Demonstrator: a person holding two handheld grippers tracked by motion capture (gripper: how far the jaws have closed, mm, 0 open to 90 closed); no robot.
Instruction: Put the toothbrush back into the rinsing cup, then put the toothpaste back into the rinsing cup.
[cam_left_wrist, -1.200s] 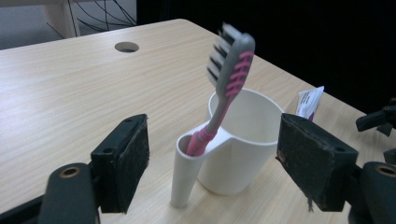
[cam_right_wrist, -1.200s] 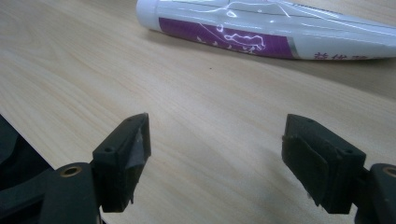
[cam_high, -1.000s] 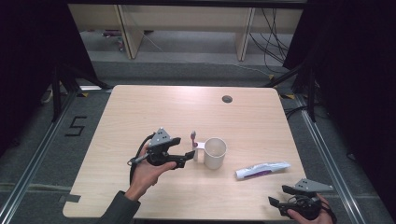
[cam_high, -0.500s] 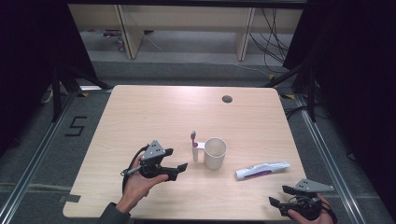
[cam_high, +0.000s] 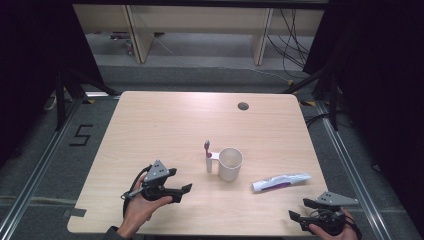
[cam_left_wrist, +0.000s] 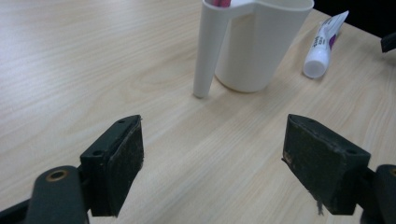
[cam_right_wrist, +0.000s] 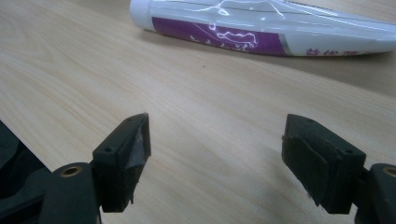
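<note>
A white cup (cam_high: 230, 163) (cam_left_wrist: 257, 42) stands near the table's middle, with a pink-headed toothbrush (cam_high: 208, 150) upright in the holder on its left side. A white and purple toothpaste tube (cam_high: 280, 181) (cam_right_wrist: 261, 25) (cam_left_wrist: 323, 44) lies to the cup's right. My left gripper (cam_high: 182, 192) (cam_left_wrist: 212, 163) is open, low over the table to the cup's front left, jaws pointing at the cup. Near the front right corner my right gripper (cam_high: 299, 210) (cam_right_wrist: 215, 161) is open, with the tube lying just beyond its jaws.
The wooden table (cam_high: 165, 130) has a round cable hole (cam_high: 243, 106) at the back right. Dark floor with rails surrounds it, and a "5" mark (cam_high: 82, 135) lies on the floor at the left. Shelving legs and cables stand behind.
My left gripper has drawn back from the cup toward the table's front left, and it sits lower and nearer the person. The right gripper has stayed in place.
</note>
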